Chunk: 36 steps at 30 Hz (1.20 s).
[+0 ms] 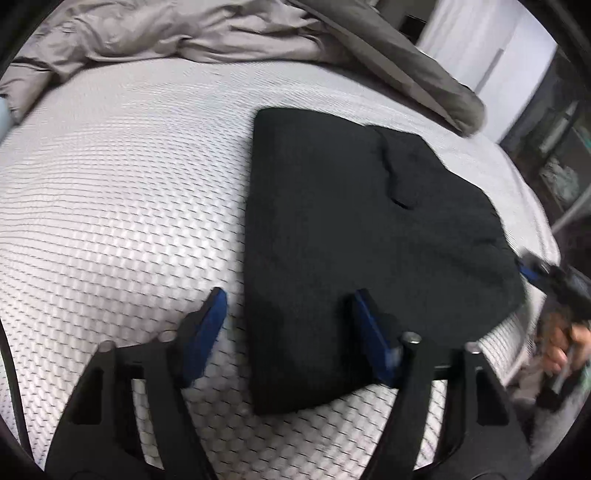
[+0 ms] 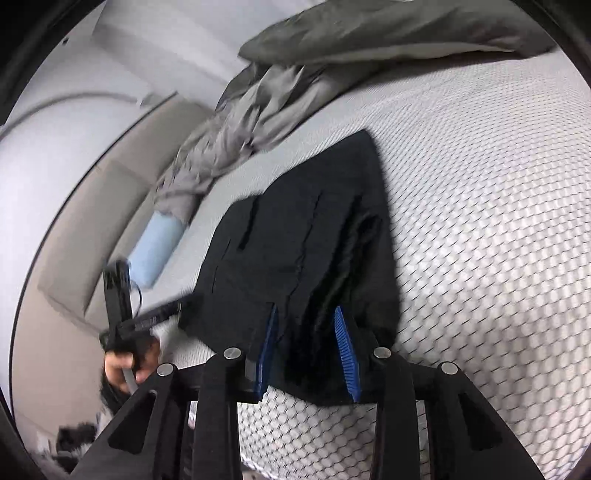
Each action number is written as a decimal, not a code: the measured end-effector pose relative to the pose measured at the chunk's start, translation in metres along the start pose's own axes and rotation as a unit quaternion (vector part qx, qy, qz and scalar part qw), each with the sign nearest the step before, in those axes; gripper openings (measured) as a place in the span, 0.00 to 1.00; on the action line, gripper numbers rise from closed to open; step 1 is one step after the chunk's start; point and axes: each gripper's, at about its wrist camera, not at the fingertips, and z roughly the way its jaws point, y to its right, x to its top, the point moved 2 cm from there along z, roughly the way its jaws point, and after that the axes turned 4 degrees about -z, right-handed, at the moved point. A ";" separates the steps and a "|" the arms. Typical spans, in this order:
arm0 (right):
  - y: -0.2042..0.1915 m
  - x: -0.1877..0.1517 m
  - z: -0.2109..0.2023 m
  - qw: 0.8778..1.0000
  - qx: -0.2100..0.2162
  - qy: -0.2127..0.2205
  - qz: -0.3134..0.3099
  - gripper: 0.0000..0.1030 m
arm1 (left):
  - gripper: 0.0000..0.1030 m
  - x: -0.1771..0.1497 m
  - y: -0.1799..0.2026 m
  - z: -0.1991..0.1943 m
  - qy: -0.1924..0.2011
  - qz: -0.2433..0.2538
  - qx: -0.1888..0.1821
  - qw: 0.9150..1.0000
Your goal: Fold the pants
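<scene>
two grippers hang over black pants (image 1: 354,236) that lie folded into a compact slab on the white quilted mattress (image 1: 110,206) of a bed, with a rumpled grey duvet (image 1: 192,29) bunched along the far side and a pale blue pillow (image 2: 157,243) at its end. left gripper (image 1: 286,306) has its blue-padded jaws spread wide and holds nothing, straddling the near left edge of the pants. right gripper (image 2: 306,325) is likewise parted and empty, poised over the pants' near end, though contact with the cloth is unclear.
</scene>
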 end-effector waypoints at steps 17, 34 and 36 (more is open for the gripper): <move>-0.072 0.013 0.020 0.986 -0.076 0.040 -0.142 0.41 | 0.56 -0.011 0.076 -0.025 0.074 0.133 0.013 0.988; -0.084 -0.011 0.076 0.919 -0.223 -0.044 -0.323 0.41 | 0.58 -0.019 0.074 0.016 0.025 0.188 0.004 0.982; -0.088 -0.003 0.068 0.936 -0.192 -0.022 -0.294 0.43 | 0.58 -0.014 0.078 0.012 0.027 0.183 0.008 0.983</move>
